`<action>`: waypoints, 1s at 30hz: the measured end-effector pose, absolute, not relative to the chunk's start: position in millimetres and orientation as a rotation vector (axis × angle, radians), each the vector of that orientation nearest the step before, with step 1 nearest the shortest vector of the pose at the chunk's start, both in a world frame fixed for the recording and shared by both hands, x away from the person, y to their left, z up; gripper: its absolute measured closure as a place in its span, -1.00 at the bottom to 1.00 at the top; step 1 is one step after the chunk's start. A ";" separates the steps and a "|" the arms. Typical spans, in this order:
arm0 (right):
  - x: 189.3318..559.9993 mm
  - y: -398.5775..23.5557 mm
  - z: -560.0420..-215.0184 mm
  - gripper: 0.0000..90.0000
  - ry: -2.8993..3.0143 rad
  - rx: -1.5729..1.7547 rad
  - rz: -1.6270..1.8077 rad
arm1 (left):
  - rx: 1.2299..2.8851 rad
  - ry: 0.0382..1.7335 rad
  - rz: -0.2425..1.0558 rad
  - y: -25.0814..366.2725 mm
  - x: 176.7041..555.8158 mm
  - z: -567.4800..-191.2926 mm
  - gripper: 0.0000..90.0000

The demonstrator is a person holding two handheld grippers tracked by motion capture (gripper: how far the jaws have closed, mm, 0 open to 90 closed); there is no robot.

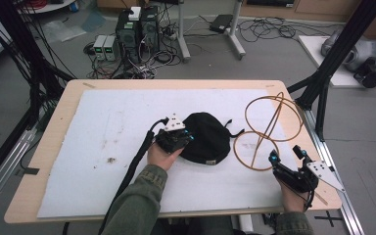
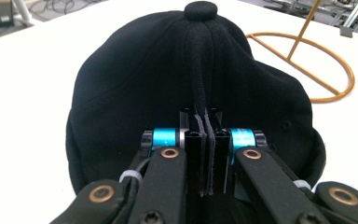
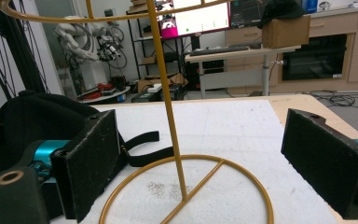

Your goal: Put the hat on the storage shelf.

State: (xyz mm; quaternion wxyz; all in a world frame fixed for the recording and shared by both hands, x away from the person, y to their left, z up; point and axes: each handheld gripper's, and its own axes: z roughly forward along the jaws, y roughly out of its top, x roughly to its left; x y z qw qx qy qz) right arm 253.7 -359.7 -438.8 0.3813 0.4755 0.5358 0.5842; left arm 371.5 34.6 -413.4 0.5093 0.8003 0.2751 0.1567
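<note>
A lab floor strewn with cables and computer towers (image 1: pixel 136 30) lies beyond a wooden table (image 1: pixel 54 127) topped with a white foam sheet (image 1: pixel 103 147). On the sheet, right of centre, stands a gold wire hat stand (image 1: pixel 267 129), its round base flat on the foam, an upright post rising from it and a ring on top. Just to its left, with the back strap reaching toward the base, lies a black cap (image 1: pixel 206 137), crown up. The left gripper (image 1: pixel 178 138) sits at the cap's near-left edge; in the left gripper view its jaws are pressed together on a raised fold of the cap's crown fabric (image 2: pixel 204 126), the seam running up to the top button (image 2: pixel 201 9). The right gripper (image 1: pixel 286 154) waits near the table's front right corner, just in front of the stand's base, its jaws spread wide and holding nothing; in its own view the stand's post (image 3: pixel 168 102) rises between the two pads. By the look of it, the step in hand is taking hold of the cap to hang it on the stand. The next move would call for lifting the cap clear without the thin fold slipping, carrying it rightward over the top ring, while the right gripper could steady the light stand.
</note>
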 end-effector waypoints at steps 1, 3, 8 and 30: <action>253.7 -359.9 -438.9 -0.77 1.364 1.218 1.494 | 1.929 0.659 0.390 34.5 370.8 -413.1 0.96; 253.6 -360.1 -438.9 -0.77 1.365 1.218 1.494 | 1.916 0.655 0.400 33.9 369.2 -412.9 0.96; 252.3 -360.6 -438.7 -0.77 1.367 1.219 1.493 | 1.905 0.629 0.441 33.4 364.6 -411.1 0.96; 250.3 -361.7 -439.1 -0.77 1.366 1.217 1.487 | 1.622 0.578 0.471 57.2 349.3 -375.5 0.96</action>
